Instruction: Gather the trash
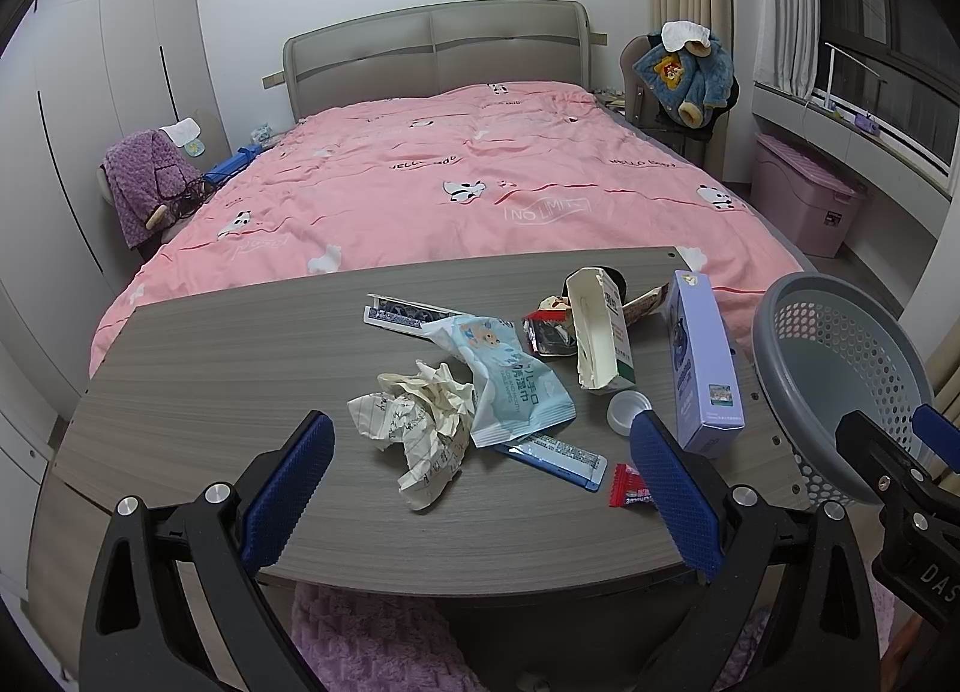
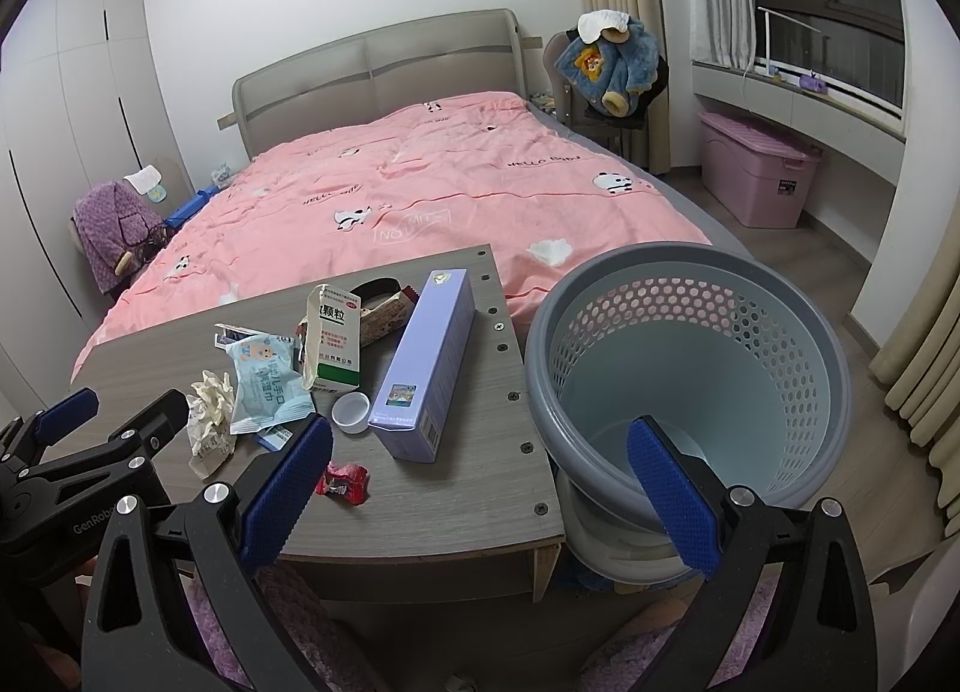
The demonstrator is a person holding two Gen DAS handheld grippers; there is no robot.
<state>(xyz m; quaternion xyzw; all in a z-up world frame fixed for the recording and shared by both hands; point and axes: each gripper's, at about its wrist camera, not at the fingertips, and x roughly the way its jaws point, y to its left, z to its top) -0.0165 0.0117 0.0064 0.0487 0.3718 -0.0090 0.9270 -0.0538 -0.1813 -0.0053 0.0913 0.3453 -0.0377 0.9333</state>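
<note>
On the table, left to right, you have this:
Table (image 1: 210, 368): grey wood grain, set at the foot of a bed with a pink cover (image 1: 420, 176).
Left gripper (image 1: 480, 488): your fingers stand wide apart and hold nothing; they hover over the near edge, facing the pile.
Paper (image 1: 420, 422): a crumpled wad, nearest your left finger, touching the wipes pack.
Wipes pack (image 1: 510, 380): pale blue, flattened, lying partly over a blue sachet (image 1: 558, 455) and a flat printed card (image 1: 402, 311).
Red wrapper (image 1: 627, 493): small, near the front edge, just beside your left gripper's right finger.
Carton (image 1: 600, 332): white and green, torn open, lying on its side, with dark snack wrappers (image 1: 549, 329) beside it.
Cap (image 1: 624, 410): white, round, between the carton and the box.
Box (image 1: 705, 362): long, lilac, lying flat near the table's right edge.
Basket (image 2: 690, 368): grey, perforated, tilted, just off the table's right edge.
Right gripper (image 2: 480, 488): your fingers are wide apart, gripping nothing; one hangs over the table's corner, the other before the basket's mouth.
</note>
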